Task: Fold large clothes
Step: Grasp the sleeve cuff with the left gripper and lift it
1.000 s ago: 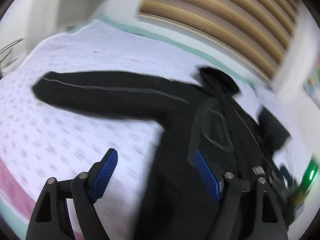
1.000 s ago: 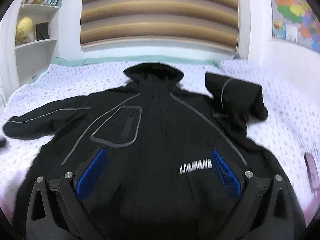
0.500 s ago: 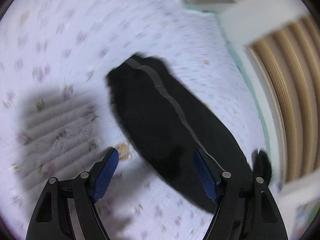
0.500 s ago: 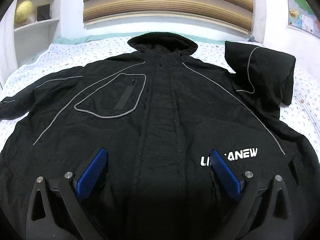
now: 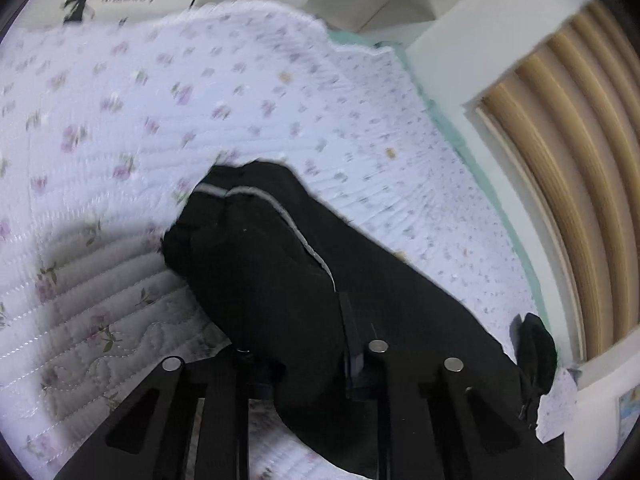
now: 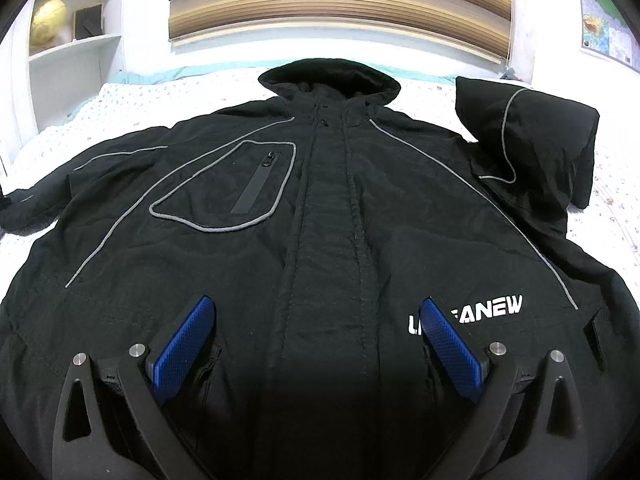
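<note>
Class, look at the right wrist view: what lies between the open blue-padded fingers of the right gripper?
In the right wrist view, the black jacket's zipped front placket lies between the right gripper's open fingers.

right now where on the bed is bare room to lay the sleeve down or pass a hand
Bare quilt lies beyond the sleeve cuff and between sleeve and headboard. The jacket covers the middle; the folded sleeve crowds its right shoulder.

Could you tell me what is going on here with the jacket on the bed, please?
A person is folding a large black hooded jacket spread front-up on a white floral quilted bedspread. The left tool has shut on the black sleeve with grey piping near its cuff. The right tool hangs open above the jacket's lower front, gripping nothing. The other sleeve already lies folded back.
</note>
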Tool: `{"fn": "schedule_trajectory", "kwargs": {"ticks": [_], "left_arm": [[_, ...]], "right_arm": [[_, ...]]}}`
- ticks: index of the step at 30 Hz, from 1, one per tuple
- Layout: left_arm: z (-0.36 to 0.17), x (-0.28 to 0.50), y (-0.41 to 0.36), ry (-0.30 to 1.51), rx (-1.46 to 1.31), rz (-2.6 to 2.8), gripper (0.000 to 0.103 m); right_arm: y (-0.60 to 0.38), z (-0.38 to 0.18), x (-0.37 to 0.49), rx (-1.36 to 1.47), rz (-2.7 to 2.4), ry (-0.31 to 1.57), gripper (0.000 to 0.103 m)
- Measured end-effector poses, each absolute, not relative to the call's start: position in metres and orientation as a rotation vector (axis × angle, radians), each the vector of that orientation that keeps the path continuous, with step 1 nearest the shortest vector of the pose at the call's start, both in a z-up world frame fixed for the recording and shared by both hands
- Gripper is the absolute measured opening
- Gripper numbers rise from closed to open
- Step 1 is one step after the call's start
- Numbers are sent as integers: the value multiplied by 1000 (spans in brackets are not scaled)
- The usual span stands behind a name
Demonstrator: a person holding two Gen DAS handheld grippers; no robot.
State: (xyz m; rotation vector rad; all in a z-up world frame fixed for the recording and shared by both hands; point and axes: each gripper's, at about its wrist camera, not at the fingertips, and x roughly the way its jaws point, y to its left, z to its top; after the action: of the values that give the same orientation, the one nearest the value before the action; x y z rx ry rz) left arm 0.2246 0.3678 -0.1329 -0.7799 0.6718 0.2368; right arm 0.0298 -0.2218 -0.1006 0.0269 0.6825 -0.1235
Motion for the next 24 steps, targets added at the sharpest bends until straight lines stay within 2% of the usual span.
{"fn": "schedule_trajectory", "kwargs": {"ticks": [7, 11, 14, 18, 24], "left_arm": [[-46, 215, 293, 543, -581, 52, 17], [1, 218, 204, 522, -466, -206, 17], [10, 228, 135, 576, -433, -400, 17], [-16, 251, 51, 708, -330, -469, 17], [-115, 300, -17, 1006, -239, -389, 20]], "right_arm": [[-222, -101, 29, 28, -124, 682, 103], [-222, -101, 30, 28, -123, 681, 103], [-221, -101, 30, 31, -122, 684, 103], [-222, -101, 30, 34, -120, 689, 103], [-227, -101, 28, 64, -105, 673, 103]]}}
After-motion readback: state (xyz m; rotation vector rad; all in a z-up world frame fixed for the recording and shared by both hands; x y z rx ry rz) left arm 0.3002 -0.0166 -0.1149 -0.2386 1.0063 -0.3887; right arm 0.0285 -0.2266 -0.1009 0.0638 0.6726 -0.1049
